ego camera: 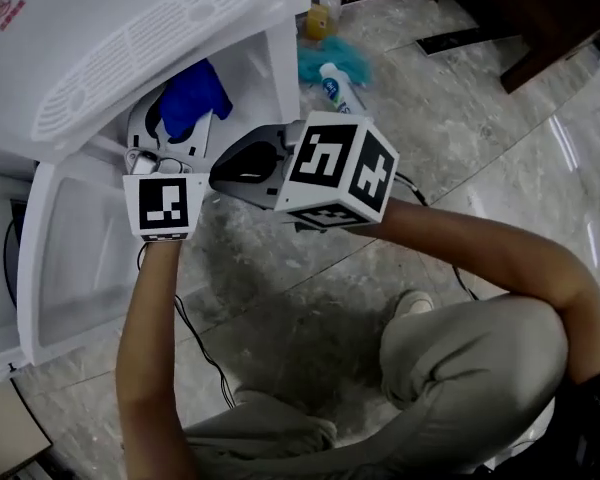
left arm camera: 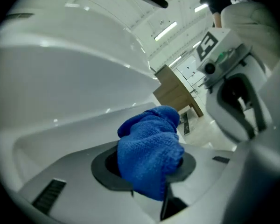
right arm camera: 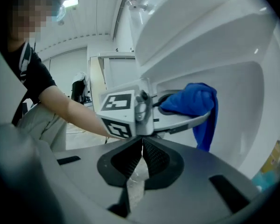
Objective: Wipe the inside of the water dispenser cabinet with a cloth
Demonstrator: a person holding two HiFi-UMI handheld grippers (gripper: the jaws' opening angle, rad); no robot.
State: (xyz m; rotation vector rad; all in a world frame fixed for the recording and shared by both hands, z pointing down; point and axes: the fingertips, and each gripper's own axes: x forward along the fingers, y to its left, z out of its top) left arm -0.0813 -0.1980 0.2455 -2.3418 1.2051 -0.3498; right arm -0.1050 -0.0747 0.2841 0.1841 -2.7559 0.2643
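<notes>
Blue cloth point(left arm camera: 149, 157) is gripped in the part-open jaws of the left gripper point(left arm camera: 147, 183), inside the water dispenser cabinet point(ego camera: 262, 80) | right gripper point(right arm camera: 141, 158) is closed, empty | cloth is best pressed flat, swept in overlapping strokes.

- Left hand-held gripper point(left arm camera: 149, 176): smooth grey shell; white left cube point(ego camera: 163, 206) bearing black square markers.
- Right hand-held gripper point(right arm camera: 142, 148): same grey shell, right cube point(ego camera: 335, 173), black ribbed pads point(right arm camera: 155, 157).
- Thin black cable point(ego camera: 195, 338), lower left of the frame.
- Beige trousers point(ego camera: 460, 368), black short sleeve point(right arm camera: 35, 73), pale shoe point(ego camera: 412, 303).

The marbled floor point(ego camera: 500, 168) is carrying the white dispenser cabinet point(ego camera: 80, 18), a teal cloth point(ego camera: 315, 60), a white bottle point(ego camera: 338, 86) and a black cable point(ego camera: 200, 343).
</notes>
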